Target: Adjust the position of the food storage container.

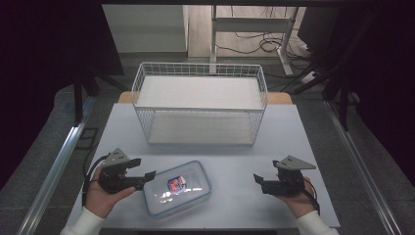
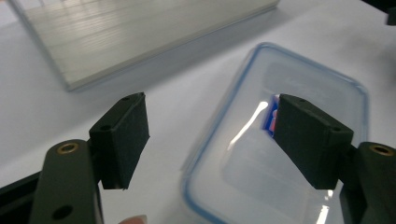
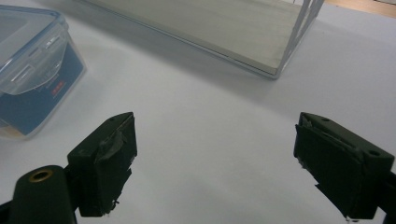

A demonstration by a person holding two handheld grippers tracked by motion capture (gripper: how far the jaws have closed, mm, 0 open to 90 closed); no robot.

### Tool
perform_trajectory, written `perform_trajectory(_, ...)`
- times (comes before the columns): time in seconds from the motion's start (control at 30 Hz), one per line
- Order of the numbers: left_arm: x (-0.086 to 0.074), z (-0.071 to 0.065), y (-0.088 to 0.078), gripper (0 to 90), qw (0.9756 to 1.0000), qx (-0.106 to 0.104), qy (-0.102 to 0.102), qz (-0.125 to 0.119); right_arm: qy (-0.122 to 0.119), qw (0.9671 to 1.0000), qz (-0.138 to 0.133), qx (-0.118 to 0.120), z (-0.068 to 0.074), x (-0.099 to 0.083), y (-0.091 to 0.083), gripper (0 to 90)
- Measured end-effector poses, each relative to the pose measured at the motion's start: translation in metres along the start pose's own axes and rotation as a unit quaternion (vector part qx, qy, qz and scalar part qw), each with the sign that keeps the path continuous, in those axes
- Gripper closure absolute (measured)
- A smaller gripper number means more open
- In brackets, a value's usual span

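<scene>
Container: a clear plastic food box (image 1: 177,189) with rounded corners and a blue-rimmed snap lid; it lies flat on the near part of the table, between the two grippers and closer to the left one.
Contents: something printed in red and blue shows through the glossy lid, though glare blurs it and I cannot say what it is.
Left gripper (image 1: 147,175): matte black, with a grey three-cornered plate on top; its jaws stand wide apart and hold nothing. In the left gripper view they frame the near corner of the lid (image 2: 299,154), and whether the tip touches the box cannot be told.
Right gripper (image 1: 258,179): the same build, jaws spread wide over bare tabletop, empty, well apart from the box (its pads look scuffed, with tape peeling on one).
Pads (image 3: 108,158): blocky rectangular faces of dull dark rubber.
Basket (image 1: 201,69): a white wire-grid rack, rectangular, with a pale flat shelf on top and another at its base; it stands at the far middle of the table, apart from the box.
Table (image 1: 298,137): a smooth, pale, matte sheet with a wooden edge showing behind the basket.
Room: dim, with grey speckled floor, metal rails along both sides, desk legs and loose cables beyond.
</scene>
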State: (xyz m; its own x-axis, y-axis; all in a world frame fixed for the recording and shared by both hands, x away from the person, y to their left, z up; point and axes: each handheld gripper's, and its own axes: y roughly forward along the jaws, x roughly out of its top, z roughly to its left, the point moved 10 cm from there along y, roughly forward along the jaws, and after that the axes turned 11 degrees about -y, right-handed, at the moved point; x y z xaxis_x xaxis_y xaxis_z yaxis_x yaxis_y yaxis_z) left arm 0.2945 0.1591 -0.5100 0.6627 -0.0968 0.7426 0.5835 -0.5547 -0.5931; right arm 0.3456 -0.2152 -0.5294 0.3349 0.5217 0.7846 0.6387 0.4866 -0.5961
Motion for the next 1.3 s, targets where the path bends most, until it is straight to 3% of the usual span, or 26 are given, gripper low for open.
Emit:
perform_trajectory(0.23,0.001,-0.030,-0.005,29.6,0.9990,-0.033,0.027,0.011,-0.006,1.0000,-0.001,0.000,0.002,0.001,0.000,13.8)
perform_trajectory(0.33,0.001,-0.038,-0.006,33.6,0.9986,-0.034,0.038,0.015,-0.005,1.0000,0.000,-0.001,0.002,0.000,0.000,13.8)
perform_trajectory(0.47,-0.006,-0.054,-0.006,42.2,0.9962,-0.047,0.058,0.045,-0.010,0.9999,-0.003,0.001,0.003,0.002,0.000,13.8)
perform_trajectory(0.7,-0.022,-0.078,0.001,63.6,0.9878,-0.067,0.105,0.093,-0.017,0.9999,-0.002,0.002,0.005,0.001,0.001,14.0)
perform_trajectory(0.83,-0.028,-0.088,0.002,76.1,0.9835,-0.086,0.116,0.109,-0.029,0.9996,-0.003,0.000,0.007,0.003,0.002,14.0)
perform_trajectory(0.9,-0.030,-0.092,0.001,83.2,0.9829,-0.093,0.115,0.108,-0.032,0.9995,-0.002,0.000,0.009,0.003,0.002,14.0)
perform_trajectory(1.03,-0.044,-0.103,0.000,86.4,0.9776,-0.112,0.121,0.131,-0.038,0.9993,0.004,-0.003,0.009,0.001,0.003,14.2)
perform_trajectory(1.2,-0.069,-0.110,0.000,89.3,0.9713,-0.105,0.141,0.160,-0.039,0.9992,0.009,-0.007,0.008,0.000,0.003,14.3)
perform_trajectory(1.3,-0.084,-0.110,0.002,89.6,0.9657,-0.101,0.153,0.183,-0.039,0.9991,0.009,-0.009,0.007,0.000,0.003,14.3)
